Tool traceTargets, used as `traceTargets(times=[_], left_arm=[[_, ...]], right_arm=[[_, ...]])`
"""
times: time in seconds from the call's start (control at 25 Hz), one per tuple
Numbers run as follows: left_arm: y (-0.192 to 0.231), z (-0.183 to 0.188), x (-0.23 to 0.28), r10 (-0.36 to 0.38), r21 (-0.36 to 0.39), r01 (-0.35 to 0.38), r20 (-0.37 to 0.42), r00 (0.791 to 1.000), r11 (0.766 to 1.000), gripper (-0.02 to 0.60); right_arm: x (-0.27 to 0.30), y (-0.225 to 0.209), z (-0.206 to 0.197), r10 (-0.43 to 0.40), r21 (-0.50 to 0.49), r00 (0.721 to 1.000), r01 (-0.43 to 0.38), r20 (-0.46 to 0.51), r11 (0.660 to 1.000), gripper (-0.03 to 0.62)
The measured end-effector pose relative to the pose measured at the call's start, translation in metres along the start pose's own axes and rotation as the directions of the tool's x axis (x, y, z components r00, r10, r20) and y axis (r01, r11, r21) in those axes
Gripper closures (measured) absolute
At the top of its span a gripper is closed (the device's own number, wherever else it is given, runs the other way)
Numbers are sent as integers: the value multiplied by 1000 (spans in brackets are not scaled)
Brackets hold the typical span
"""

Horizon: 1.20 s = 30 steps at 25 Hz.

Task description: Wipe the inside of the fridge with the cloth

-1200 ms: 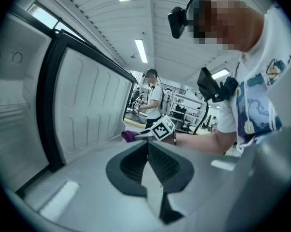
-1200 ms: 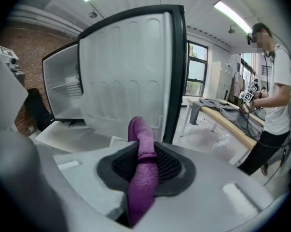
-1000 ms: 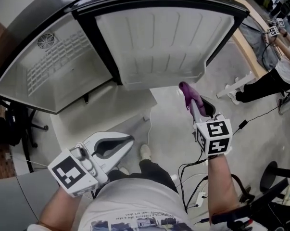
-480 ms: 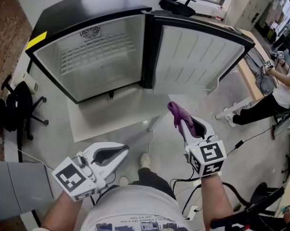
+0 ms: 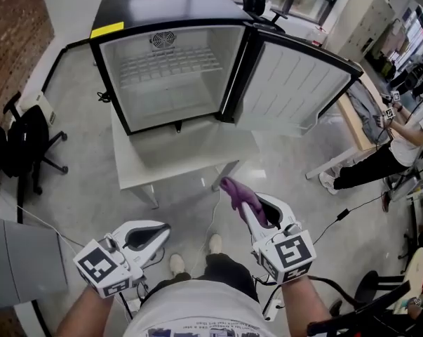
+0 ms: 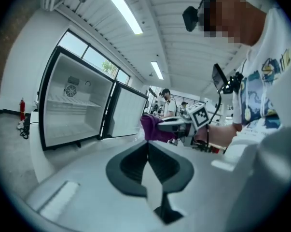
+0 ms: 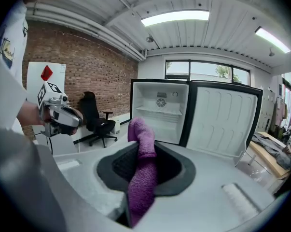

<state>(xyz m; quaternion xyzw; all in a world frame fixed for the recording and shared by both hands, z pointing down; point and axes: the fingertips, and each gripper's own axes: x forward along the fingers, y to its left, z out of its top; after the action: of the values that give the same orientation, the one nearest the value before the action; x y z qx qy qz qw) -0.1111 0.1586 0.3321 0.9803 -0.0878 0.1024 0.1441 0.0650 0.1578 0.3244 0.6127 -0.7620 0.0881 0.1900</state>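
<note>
While the right hand-held gripper [image 5: 246,203] pinches the purple cloth [image 5: 233,190] between its jaws, with one cloth end sticking out past the tips, it is held in the air in front of the fridge [image 5: 127,20], well apart from it. Left hand-held gripper [image 5: 160,229] has its jaws pressed together with nothing between them, low, beside the right one. Fridge stands on a white worktop [image 5: 186,156]. Fridge door [image 5: 295,93] is swung open to the right. Interior is white, with a wire shelf [image 5: 170,62] high up and a fan grille [image 5: 162,39] on the back wall. Black office chair [image 5: 25,146] stands at left by the brick wall.
</note>
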Motion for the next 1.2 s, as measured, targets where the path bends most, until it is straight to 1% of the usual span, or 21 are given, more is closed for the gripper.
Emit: traceTargets(times=[0.2, 0.36, 0.48, 0.68, 0.8, 0.92, 1.2], left_arm=[[-18, 4, -15, 50, 18, -51, 41, 998, 999, 577], [-39, 8, -11, 97, 34, -99, 59, 994, 995, 577], [-63, 11, 1, 131, 23, -133, 81, 988, 991, 577], [-108, 14, 29, 137, 31, -140, 89, 987, 990, 577], [-138, 9, 42, 137, 42, -141, 83, 987, 989, 577], [-167, 3, 51, 145, 38, -149, 82, 986, 988, 577], [-204, -14, 56, 173, 26, -175, 70, 982, 984, 577]], right_arm=[[-24, 21, 7, 56, -37, 998, -55, 31, 998, 519], [-43, 20, 8, 106, -63, 992, -102, 66, 993, 519], [-60, 17, 5, 160, -79, 984, -154, 79, 985, 519], [-89, 7, -5, 208, -128, 973, -195, 98, 972, 519], [-110, 4, -15, 231, -134, 966, -216, 112, 967, 519], [-133, 3, -27, 256, -144, 960, -239, 113, 960, 519], [-161, 4, -41, 301, -163, 946, -280, 122, 946, 519]])
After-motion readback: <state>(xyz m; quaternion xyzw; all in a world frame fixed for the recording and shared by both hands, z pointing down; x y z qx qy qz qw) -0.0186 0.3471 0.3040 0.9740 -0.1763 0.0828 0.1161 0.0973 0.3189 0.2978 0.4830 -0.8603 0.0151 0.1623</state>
